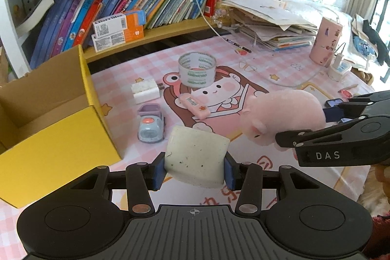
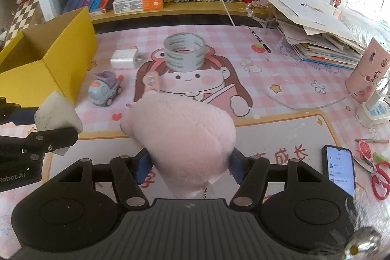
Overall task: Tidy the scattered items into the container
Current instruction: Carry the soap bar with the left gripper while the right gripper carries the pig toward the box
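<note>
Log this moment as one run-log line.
left gripper: shut on sponge | right gripper: shut on pink plush | yellow box: open | tape roll, toy car: on mat

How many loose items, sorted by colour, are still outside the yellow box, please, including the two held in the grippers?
Pink: 2, plush pig, small case
White: 2, sponge block, charger
Blue-grey: 1, toy car
Clear: 1, tape roll
Total: 6

The yellow box (image 1: 56,128) stands open-topped with nothing over its mouth. Just right of the box, a toy car (image 1: 151,126) and white charger (image 1: 145,90) crowd the mat (image 1: 280,70); farther right stands a tape roll (image 1: 197,71).
</note>
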A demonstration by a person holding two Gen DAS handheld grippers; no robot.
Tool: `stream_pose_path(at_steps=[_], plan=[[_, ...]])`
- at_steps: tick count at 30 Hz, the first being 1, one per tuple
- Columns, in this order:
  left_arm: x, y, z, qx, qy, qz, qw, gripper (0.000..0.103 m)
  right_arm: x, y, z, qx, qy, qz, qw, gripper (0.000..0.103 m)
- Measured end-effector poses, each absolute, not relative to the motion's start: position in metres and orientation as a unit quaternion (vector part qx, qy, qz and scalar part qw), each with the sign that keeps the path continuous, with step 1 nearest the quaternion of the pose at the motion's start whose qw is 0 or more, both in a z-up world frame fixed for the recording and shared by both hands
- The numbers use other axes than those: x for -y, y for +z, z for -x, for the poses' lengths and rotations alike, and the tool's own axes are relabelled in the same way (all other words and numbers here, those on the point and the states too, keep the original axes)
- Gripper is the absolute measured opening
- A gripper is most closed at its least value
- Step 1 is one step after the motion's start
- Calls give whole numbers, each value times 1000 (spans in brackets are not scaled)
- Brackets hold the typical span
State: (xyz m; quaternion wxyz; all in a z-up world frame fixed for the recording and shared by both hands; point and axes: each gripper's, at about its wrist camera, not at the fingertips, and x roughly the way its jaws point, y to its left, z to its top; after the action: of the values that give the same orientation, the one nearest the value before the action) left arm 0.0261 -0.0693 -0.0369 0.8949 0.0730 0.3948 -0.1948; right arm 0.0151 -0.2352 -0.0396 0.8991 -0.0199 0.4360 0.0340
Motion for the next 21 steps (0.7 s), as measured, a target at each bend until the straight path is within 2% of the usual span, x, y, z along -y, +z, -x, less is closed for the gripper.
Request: stream_pose_path(at_steps=[21], plan=[[-9, -16, -2, -361, -168, -45, 916, 44, 159, -25, -3, -436, 74, 45, 896, 61]])
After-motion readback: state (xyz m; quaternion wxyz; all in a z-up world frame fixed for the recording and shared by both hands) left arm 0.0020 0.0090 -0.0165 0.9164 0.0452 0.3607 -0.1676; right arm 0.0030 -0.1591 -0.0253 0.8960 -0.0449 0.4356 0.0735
